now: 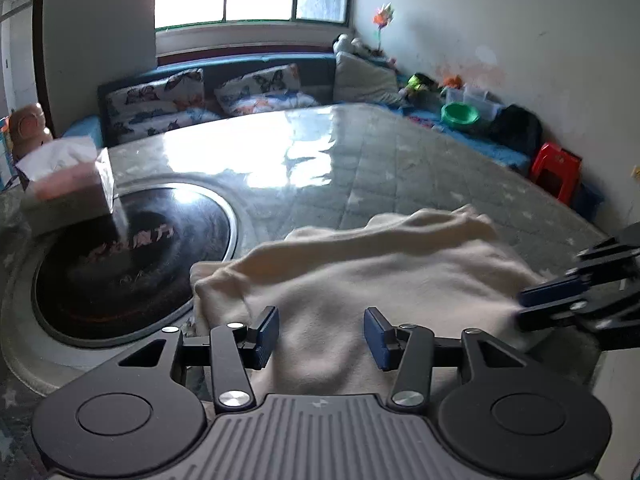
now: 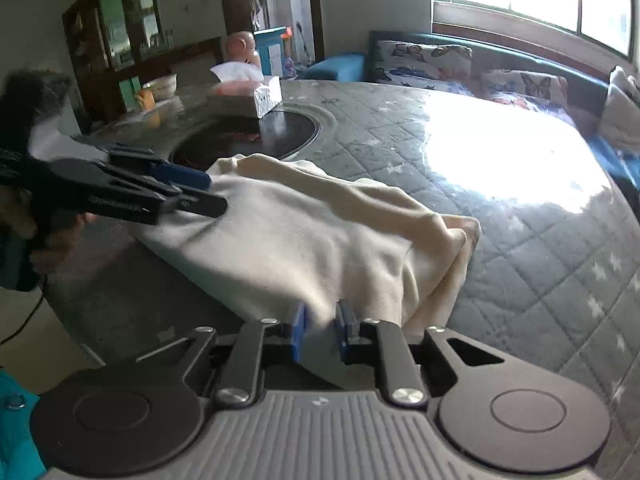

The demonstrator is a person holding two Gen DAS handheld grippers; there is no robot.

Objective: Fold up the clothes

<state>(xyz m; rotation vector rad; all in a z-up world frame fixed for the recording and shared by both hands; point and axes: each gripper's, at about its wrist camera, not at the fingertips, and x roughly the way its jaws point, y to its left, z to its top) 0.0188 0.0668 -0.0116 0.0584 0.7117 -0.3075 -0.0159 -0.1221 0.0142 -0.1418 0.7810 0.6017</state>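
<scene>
A cream garment (image 1: 360, 272) lies partly folded on the quilted table cover, also in the right wrist view (image 2: 304, 236). My left gripper (image 1: 322, 332) is open, its blue pads apart over the garment's near edge; it shows at the left of the right wrist view (image 2: 208, 196). My right gripper (image 2: 322, 330) has its jaws narrowly apart with the garment's near edge between them; whether they pinch it is unclear. It shows at the right of the left wrist view (image 1: 528, 304), at the garment's right edge.
A black round stove plate (image 1: 132, 256) is set in the table left of the garment, with a tissue box (image 1: 68, 176) beside it. A sofa with butterfly cushions (image 1: 208, 92) stands behind. A red stool (image 1: 554, 172) is at the right.
</scene>
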